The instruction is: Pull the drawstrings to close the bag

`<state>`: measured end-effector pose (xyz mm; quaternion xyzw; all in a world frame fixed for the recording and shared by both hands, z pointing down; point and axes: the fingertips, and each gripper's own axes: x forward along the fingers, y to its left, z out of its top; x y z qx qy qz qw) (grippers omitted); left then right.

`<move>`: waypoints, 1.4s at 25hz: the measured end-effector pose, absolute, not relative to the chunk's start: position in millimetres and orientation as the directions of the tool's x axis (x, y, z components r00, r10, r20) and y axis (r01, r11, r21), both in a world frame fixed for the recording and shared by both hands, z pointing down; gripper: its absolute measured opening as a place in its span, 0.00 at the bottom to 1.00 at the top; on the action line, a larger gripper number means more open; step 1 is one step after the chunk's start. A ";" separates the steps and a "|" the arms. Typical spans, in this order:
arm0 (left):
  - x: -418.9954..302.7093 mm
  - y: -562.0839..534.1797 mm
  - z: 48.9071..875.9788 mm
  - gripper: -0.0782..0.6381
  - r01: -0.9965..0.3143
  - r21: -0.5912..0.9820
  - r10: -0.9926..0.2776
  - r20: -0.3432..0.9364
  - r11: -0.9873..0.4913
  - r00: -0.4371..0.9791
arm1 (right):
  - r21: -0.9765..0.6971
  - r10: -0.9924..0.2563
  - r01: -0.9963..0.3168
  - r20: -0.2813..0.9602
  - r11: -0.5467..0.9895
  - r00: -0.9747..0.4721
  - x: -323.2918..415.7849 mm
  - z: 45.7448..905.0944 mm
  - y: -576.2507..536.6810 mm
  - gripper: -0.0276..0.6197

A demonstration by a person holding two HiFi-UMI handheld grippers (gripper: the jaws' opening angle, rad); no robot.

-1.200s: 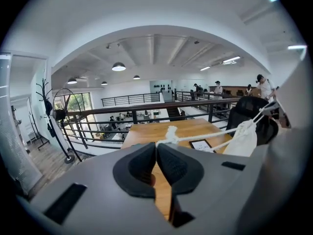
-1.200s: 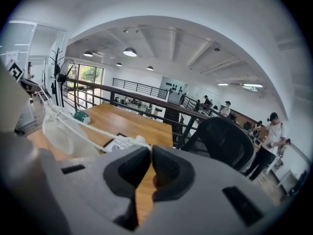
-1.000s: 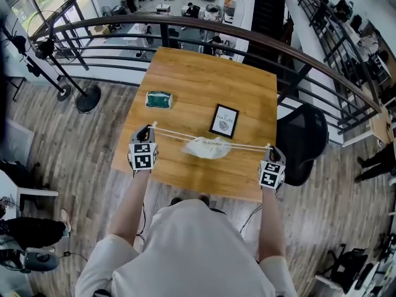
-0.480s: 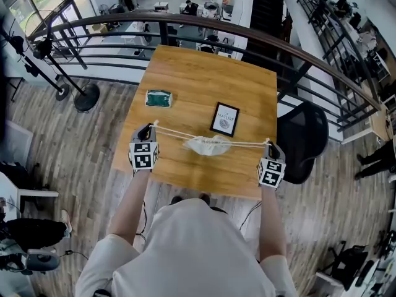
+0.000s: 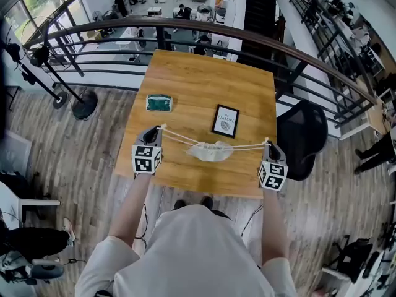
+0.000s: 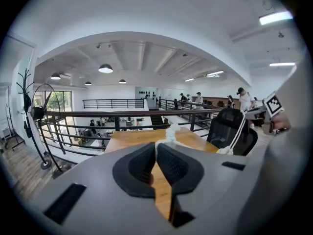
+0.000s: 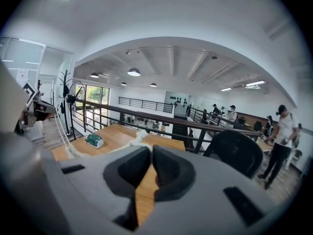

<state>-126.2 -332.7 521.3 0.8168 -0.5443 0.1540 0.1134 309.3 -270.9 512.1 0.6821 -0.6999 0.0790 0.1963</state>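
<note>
A small white drawstring bag [image 5: 210, 151], its mouth bunched, is at the front half of the wooden table [image 5: 204, 79]. White cords [image 5: 179, 137] run from it to both sides. My left gripper [image 5: 158, 129] is shut on the left cord end, whose knot [image 6: 171, 130] sticks out past the gripper's tips [image 6: 155, 148]. My right gripper [image 5: 267, 143] is shut on the right cord end, with its knot [image 7: 139, 137] just beyond the closed jaws of that gripper [image 7: 150, 151]. Each gripper view shows the other gripper at its edge, with cord leading to it.
A green pouch [image 5: 159, 102] and a black-framed card [image 5: 225, 120] lie behind the bag. A black office chair [image 5: 301, 138] stands at the table's right edge. A dark railing [image 5: 204, 33] curves round the far side, above a lower floor.
The right gripper has risen a little with its cord. The cords, straight and taut before, now dip toward the bag. The left gripper has stayed nearly in place.
</note>
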 end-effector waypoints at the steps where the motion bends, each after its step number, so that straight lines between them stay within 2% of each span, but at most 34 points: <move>1: -125.3 -332.0 518.9 0.12 -0.917 0.019 -0.850 0.369 -0.398 0.376 | 0.154 -0.924 -0.987 0.381 0.053 0.010 307.6 510.7 -268.7 0.07; 17: -124.7 -309.8 497.6 0.12 -0.838 0.024 -0.788 0.325 -0.546 0.523 | 0.131 -0.931 -0.991 0.359 -0.019 0.065 284.5 495.0 -223.4 0.07; 35: -113.9 -278.4 466.7 0.12 -0.861 0.031 -0.827 0.262 -0.508 0.497 | 0.113 -0.950 -0.987 0.304 0.111 -0.072 269.4 473.3 -211.4 0.06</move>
